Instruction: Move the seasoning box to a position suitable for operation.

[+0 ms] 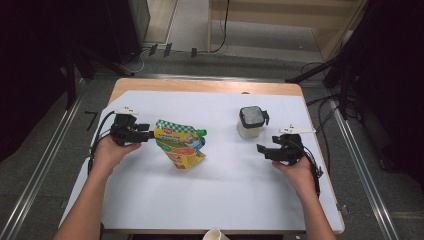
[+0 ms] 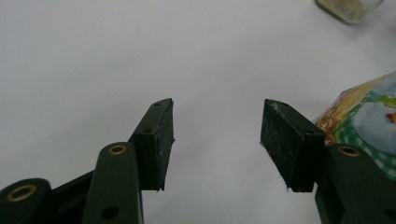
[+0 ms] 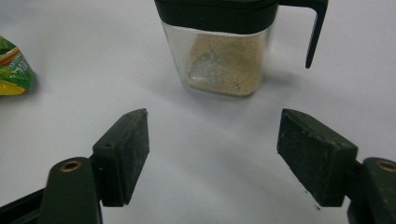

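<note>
In the left gripper view, the left gripper [image 2: 217, 140] holds its two black jaws wide apart over the white table [image 2: 93, 51], and nothing lies between them. A colourful pouch [image 2: 369, 119] with a green checked pattern lies just beside the right-hand jaw, partly behind it. At the top right corner, the bottom of a clear container [image 2: 348, 7] with pale powder stands well apart.

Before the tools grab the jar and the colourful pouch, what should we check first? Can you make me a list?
1. Left tool open: ok.
2. Right tool open: ok.
3. Jar upright with its black lid on: ok.
4. Jar lined up between the right tool's jaws: ok, but not yet reached.
5. Pouch between the left tool's jaws: not ok, it lies off to one side.
6. Pouch's green cap screwed tight: cannot tell.
</note>
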